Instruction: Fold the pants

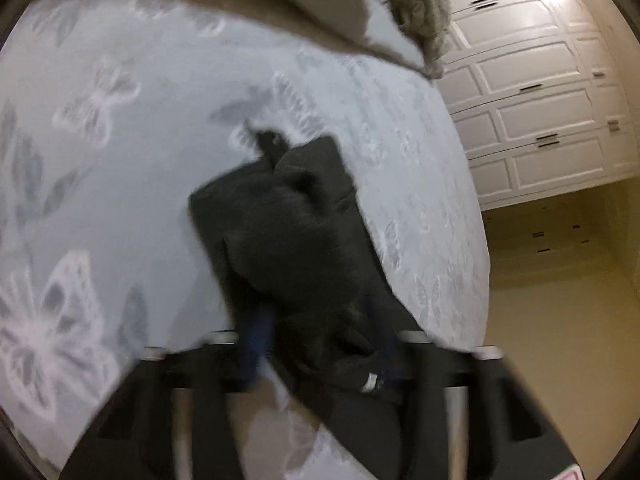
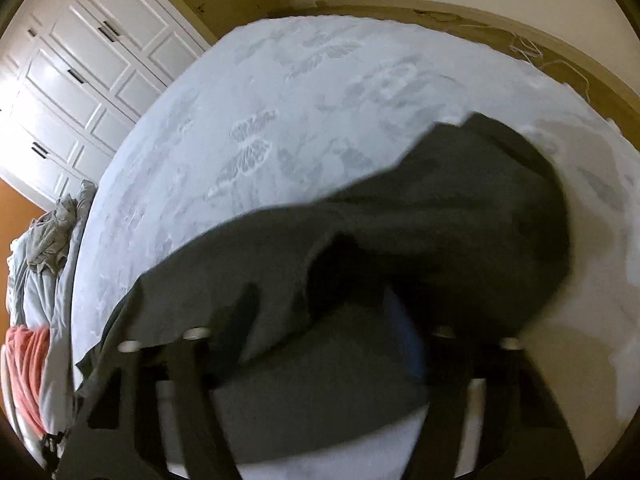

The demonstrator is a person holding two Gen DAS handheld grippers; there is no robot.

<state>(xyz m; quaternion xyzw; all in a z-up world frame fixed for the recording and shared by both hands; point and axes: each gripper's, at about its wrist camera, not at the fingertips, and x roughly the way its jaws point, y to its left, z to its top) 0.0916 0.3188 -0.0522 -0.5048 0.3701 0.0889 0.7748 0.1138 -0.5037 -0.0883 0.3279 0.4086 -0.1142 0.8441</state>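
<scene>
- Two wrist views, both smeared by motion blur.
- Dark pants (image 1: 288, 216) heaped in a crumpled bundle on a pale blue bedsheet (image 1: 132, 152) printed with white and grey butterflies.
- From the left wrist: bundle close to the bed's right edge, running from mid-sheet down into the left gripper (image 1: 316, 344).
- Left gripper's blue-tipped fingers (image 1: 256, 344) on either side of a bunched fold of the pants, with fabric draped over and between them; seemingly closed on that fold, though blurred.
- Small white tag (image 1: 371, 382) on the cloth just beside the right-hand finger.
- From the right wrist: pants (image 2: 420, 220) spread wide over the near part of the sheet (image 2: 280, 128), one rounded end toward the bed's far right side, a long edge trailing to the near left corner.
- Right gripper (image 2: 320, 344) mostly buried under the cloth; one blue finger (image 2: 404, 332) visible through a gap; how far apart the fingers stand, and whether anything is pinched: cannot tell.
- Loose pile of grey clothes (image 2: 52, 232) at the bed's left edge, with an orange-pink garment (image 2: 26, 364) below it; same grey heap (image 1: 420, 8) at the top of the left view.
- White panelled wardrobe (image 1: 536, 100) beyond the bed, tan floor (image 1: 560, 300) alongside.
- Brown headboard (image 2: 500, 28) along the far edge of the bed.
</scene>
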